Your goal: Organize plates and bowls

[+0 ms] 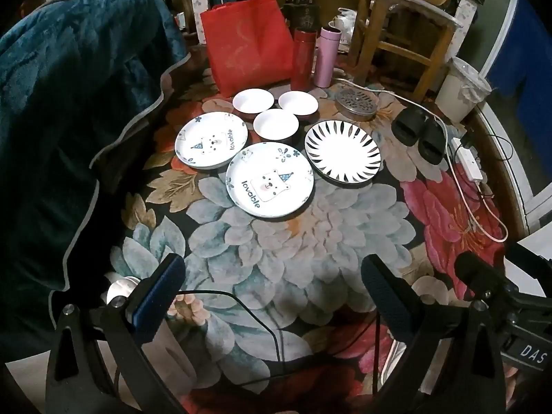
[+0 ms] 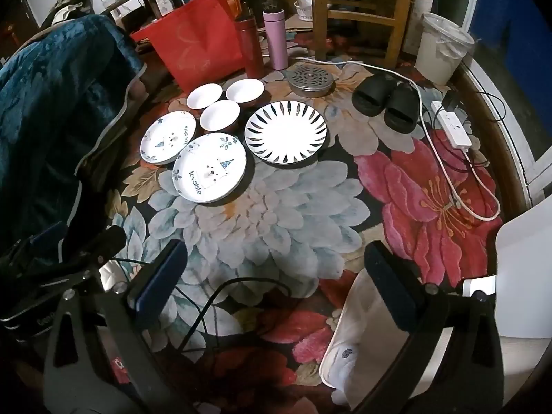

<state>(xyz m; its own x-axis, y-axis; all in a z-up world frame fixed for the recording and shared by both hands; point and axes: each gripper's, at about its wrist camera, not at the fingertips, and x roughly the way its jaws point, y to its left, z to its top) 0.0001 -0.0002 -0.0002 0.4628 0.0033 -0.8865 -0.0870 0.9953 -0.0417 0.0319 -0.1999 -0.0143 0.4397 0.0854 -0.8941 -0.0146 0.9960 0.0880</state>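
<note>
Three small white bowls sit in a cluster on the flowered rug: back left point(image 1: 253, 100) point(image 2: 204, 95), back right point(image 1: 298, 102) point(image 2: 245, 91), front point(image 1: 276, 124) point(image 2: 219, 115). Two bear-print "lovable" plates lie in front of them, the left one point(image 1: 211, 139) point(image 2: 168, 137) and the nearer one point(image 1: 269, 179) point(image 2: 209, 167). A black-and-white striped plate point(image 1: 343, 150) point(image 2: 285, 132) lies to the right. My left gripper point(image 1: 272, 293) and right gripper point(image 2: 276, 283) are both open and empty, held above the rug well short of the dishes.
A red bag point(image 1: 246, 39), a red flask point(image 1: 304, 58) and a pink flask point(image 1: 328, 56) stand behind the dishes. A round metal lid point(image 1: 355, 102), black slippers point(image 1: 419, 134), a power strip with cables point(image 2: 452, 126), a bin point(image 2: 441, 46) and a wooden stool point(image 1: 400, 31) are right. Blue blanket point(image 1: 69, 103) lies left.
</note>
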